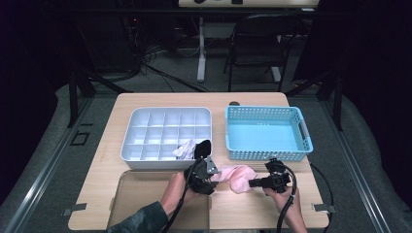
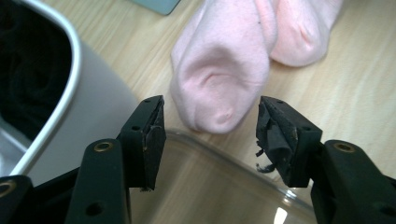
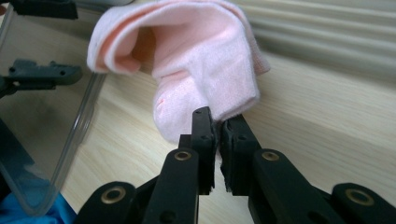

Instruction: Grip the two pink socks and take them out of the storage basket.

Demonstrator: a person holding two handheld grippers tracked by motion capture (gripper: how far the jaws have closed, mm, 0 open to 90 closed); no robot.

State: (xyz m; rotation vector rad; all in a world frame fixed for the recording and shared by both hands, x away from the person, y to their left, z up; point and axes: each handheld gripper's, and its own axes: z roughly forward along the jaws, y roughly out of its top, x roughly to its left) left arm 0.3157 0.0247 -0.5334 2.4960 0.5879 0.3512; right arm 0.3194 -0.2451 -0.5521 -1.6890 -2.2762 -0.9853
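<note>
Two grippers work one pair of pink socks [image 1: 236, 176] near the tabletop's [image 1: 107, 160] front edge, a little right of its middle. The right gripper [image 3: 218, 122] has its jaws closed on a folded edge of the sock fabric, pinching only a thin lip of cloth. The left gripper [image 2: 210, 128] stands with its jaws apart on either side of a rounded toe end, the pads not pressing on it.

Judging from this, the step in hand is folding or bundling the pair before it goes into a container. To do it well, the right pinch should stay firm, since so little cloth lies between the pads. The left jaws would best take a deep bite of the toe end rather than its tip, and lift clear of the clear plastic lid [image 2: 219, 186] lying beneath them at the front edge, so the pads catch no rim.

The socks are pale pink, soft and matte, lying doubled with one open cuff showing a darker hollow inside.

Farther back, the white divided tray [image 1: 145, 121] sits left of centre with light and black fabric in a front compartment, and the blue basket [image 1: 265, 112] stands toward the right edge.
</note>
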